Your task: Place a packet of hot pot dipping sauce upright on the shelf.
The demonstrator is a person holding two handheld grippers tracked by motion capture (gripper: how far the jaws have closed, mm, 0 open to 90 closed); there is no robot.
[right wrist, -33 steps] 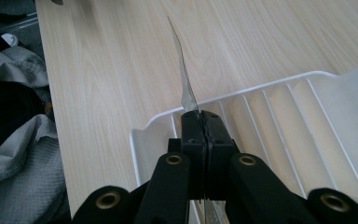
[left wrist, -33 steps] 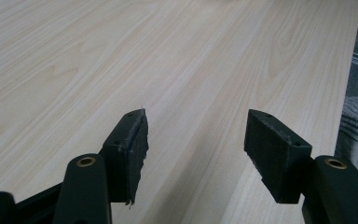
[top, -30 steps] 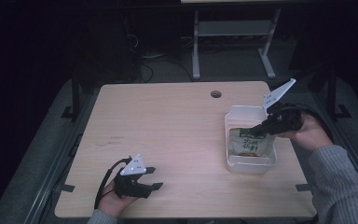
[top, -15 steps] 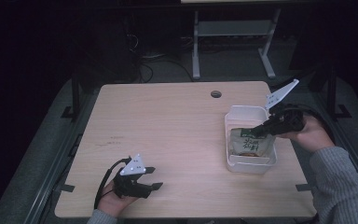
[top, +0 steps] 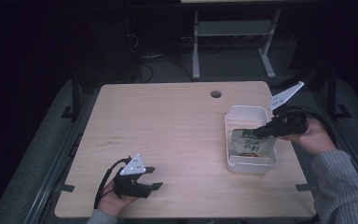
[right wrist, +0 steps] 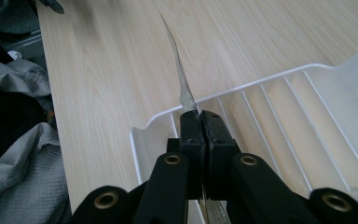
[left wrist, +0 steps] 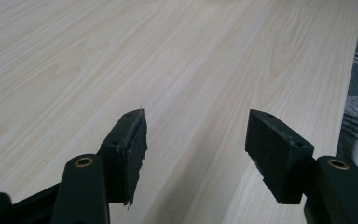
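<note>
A green-and-white snack packet [top: 251, 143] lies tilted in a white plastic tray [top: 229, 140] at the table's right side. My right gripper [top: 260, 132] reaches in over the tray's right rim, its pads pinched on the packet's top edge. In the right gripper view that thin silvery edge [right wrist: 182, 79] sticks up from between the pads of the right gripper [right wrist: 200, 119], over the ribbed tray [right wrist: 307, 93]. Its jaws have just been opening slightly, with the edge still between them. My left gripper [top: 154, 178] rests near the front left edge, open and with nothing in it [left wrist: 196, 140].
The light wooden table [top: 168, 126] has a round cable hole [top: 216, 94] at the back. A grey sleeve [top: 340, 186] comes in at the bottom right. Dark floor and a metal frame [top: 233, 32] lie beyond the far edge.
The packet has settled a little lower in the tray, with the right gripper still on its edge. The left gripper has not moved.
</note>
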